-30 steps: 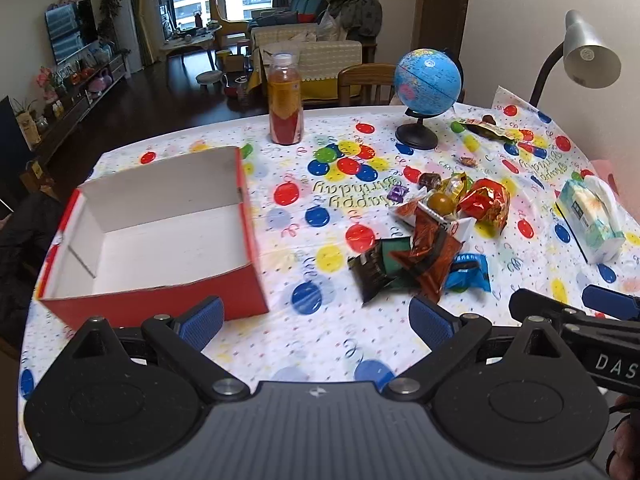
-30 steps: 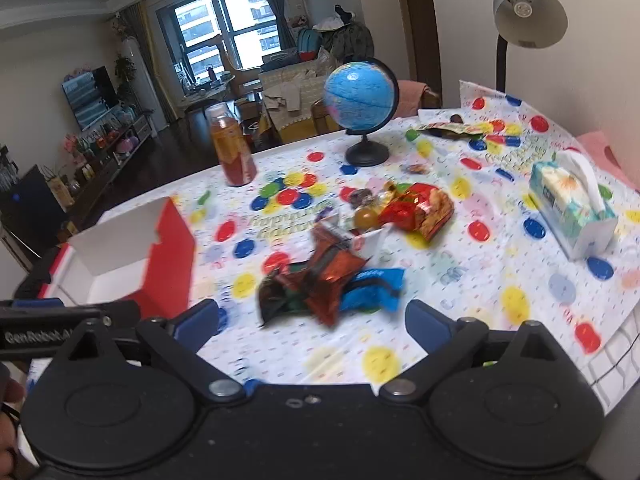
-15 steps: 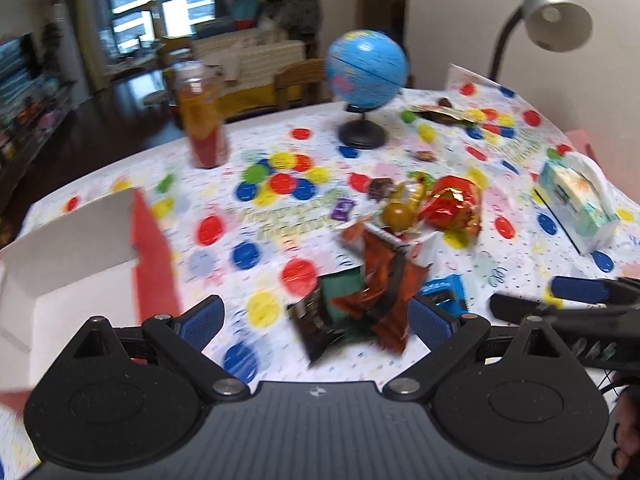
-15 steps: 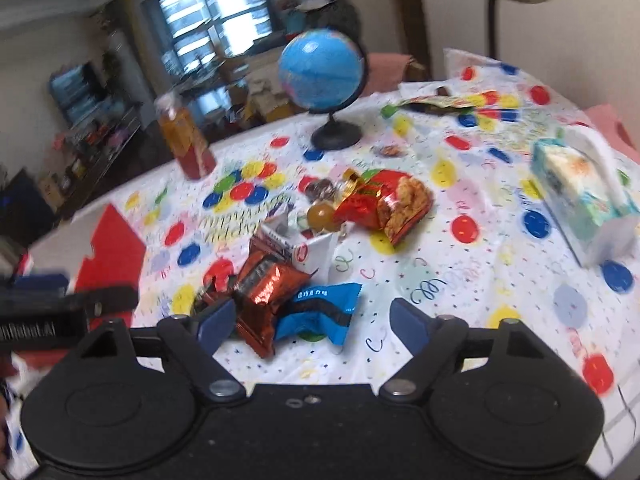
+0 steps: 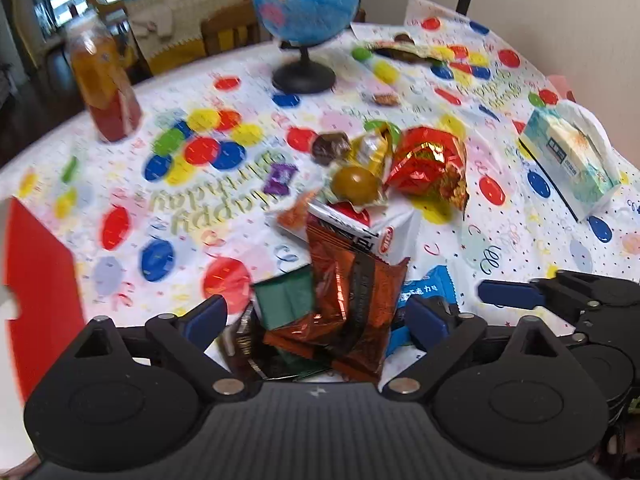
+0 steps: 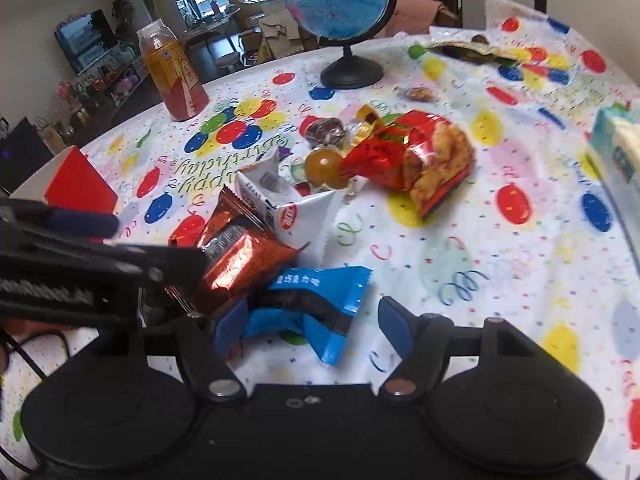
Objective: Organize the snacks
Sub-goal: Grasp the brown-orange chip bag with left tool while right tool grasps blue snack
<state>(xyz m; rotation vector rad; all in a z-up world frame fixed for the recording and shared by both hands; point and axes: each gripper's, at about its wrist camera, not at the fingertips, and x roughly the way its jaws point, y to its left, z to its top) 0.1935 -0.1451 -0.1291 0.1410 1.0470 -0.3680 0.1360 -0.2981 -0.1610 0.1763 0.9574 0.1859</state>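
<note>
A pile of snack packets lies mid-table. My left gripper (image 5: 316, 316) is open, its jaws either side of an orange-brown foil packet (image 5: 352, 300) and a dark green packet (image 5: 286, 300). My right gripper (image 6: 312, 320) is open, astride a blue packet (image 6: 316, 296); the orange-brown packet (image 6: 236, 256) lies just left of it. Further back are a white packet (image 6: 296, 208), a red chips bag (image 6: 420, 160), a round golden candy (image 6: 320, 166) and a brown candy (image 6: 326, 130). The red box (image 5: 36, 276) sits at the left edge.
An orange drink bottle (image 6: 174, 76) and a blue globe (image 6: 338, 0) stand at the back. A tissue pack (image 5: 568, 156) lies at the right. An opened wrapper (image 6: 464, 48) and a small candy (image 6: 418, 94) lie far right. The left gripper's body (image 6: 80, 272) reaches in from the left.
Both grippers have moved forward and down onto the snack pile, the left one swinging right, away from the red box. Both remain open.
</note>
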